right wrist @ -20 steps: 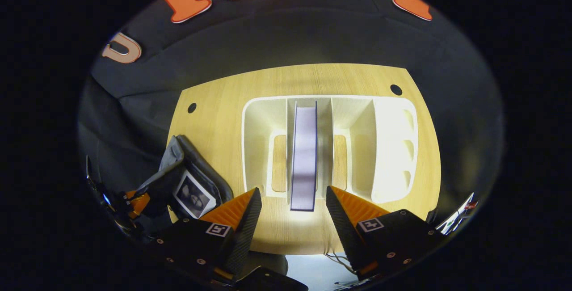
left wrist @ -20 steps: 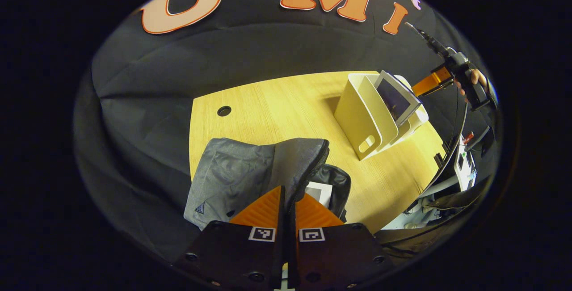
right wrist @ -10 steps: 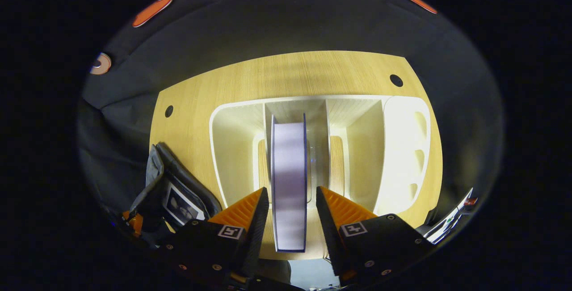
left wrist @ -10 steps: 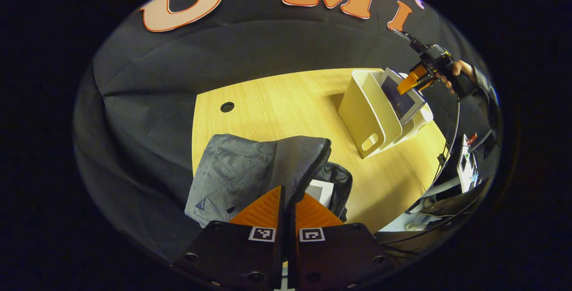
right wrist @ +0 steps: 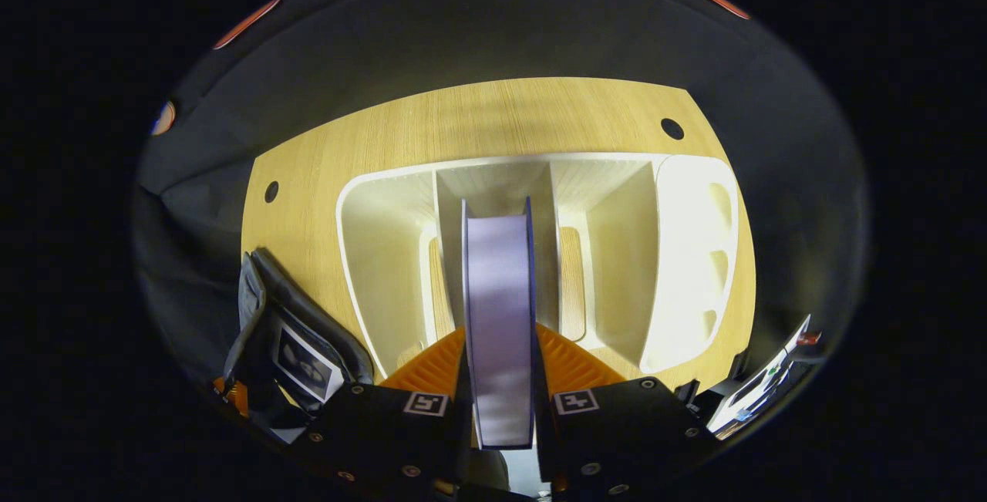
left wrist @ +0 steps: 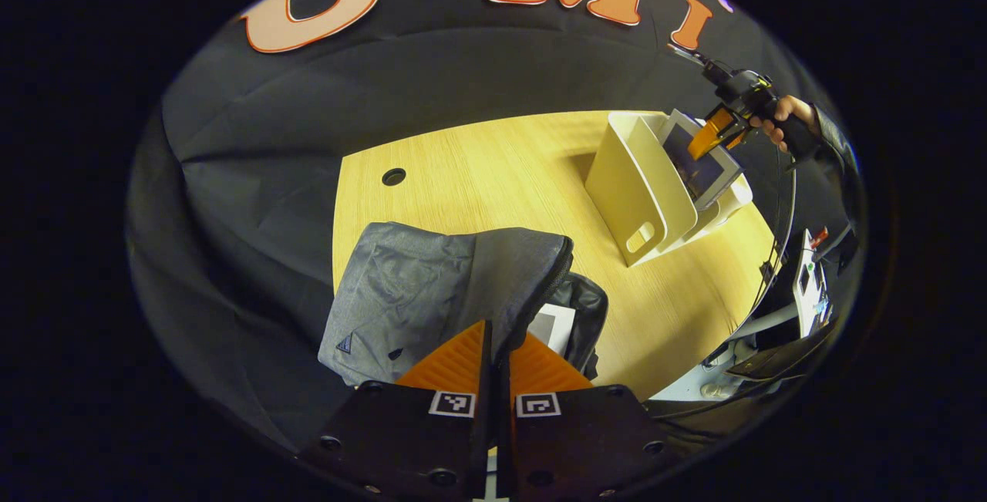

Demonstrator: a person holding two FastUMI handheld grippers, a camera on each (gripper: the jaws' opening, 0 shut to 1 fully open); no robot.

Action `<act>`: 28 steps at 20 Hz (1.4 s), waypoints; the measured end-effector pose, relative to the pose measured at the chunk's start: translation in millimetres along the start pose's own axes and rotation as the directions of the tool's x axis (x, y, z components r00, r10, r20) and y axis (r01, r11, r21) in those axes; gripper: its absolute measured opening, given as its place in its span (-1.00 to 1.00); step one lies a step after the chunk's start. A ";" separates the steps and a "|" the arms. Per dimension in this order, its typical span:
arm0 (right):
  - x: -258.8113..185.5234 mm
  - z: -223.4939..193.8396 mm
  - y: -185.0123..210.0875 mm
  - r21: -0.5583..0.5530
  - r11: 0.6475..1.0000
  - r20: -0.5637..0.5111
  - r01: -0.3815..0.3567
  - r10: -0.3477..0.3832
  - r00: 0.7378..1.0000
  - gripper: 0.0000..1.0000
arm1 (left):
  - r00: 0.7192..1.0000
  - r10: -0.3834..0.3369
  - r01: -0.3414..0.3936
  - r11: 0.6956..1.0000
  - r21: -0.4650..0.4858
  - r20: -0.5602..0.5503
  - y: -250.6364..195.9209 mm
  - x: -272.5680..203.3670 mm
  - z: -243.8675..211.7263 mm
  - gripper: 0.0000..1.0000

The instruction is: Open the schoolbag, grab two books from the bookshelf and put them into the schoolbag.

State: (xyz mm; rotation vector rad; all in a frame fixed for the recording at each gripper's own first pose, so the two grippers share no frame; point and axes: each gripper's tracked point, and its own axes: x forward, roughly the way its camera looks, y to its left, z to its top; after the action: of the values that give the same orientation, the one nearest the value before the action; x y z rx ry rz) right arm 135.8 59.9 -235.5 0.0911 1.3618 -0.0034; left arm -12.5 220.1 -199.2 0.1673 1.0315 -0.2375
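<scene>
Pale wood grain covers the tabletop (right wrist: 493, 116), and on it stands a cream bookshelf (right wrist: 686, 255) with several upright compartments. In the right gripper view the right claw (right wrist: 500, 348) is closed on a book (right wrist: 500, 309) that stands on edge in the middle compartment, both fingers pressing its covers, the page edges facing the camera. At eight o'clock in that view lies the grey schoolbag (right wrist: 254, 309), unzipped, with another book (right wrist: 304, 348) showing inside its mouth. In the left gripper view the left claw (left wrist: 497, 348) sits at six o'clock, its fingers pinched together on the zippered edge of the schoolbag (left wrist: 432, 294), holding the flap up; a white book (left wrist: 551, 325) peeks out of the opening just beside it. At two o'clock in that view the bookshelf (left wrist: 628, 186) stands well apart from the bag, and a hand (left wrist: 779, 112) holds the right claw (left wrist: 713, 136) on the book (left wrist: 698, 166) there.
</scene>
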 end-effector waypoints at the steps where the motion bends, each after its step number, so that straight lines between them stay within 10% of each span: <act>1: -5.6 -1.6 -0.3 0.016 1.000 0.006 -0.016 0.016 1.000 -0.30 | 1.000 -0.001 0.001 1.000 0.000 0.000 -0.8 0.6 0.6 -0.89; 28: -101.6 -188.5 31.9 0.263 0.964 0.129 -0.037 0.003 0.992 -0.34 | 0.974 -0.225 0.220 0.947 0.233 -0.007 -4.6 12.3 -5.7 -0.89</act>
State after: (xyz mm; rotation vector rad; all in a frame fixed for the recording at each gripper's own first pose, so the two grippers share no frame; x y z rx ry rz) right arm -67.7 99.2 -172.8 0.3255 1.2266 -0.1724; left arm -12.5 215.6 -212.7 0.2607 1.0012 -0.5658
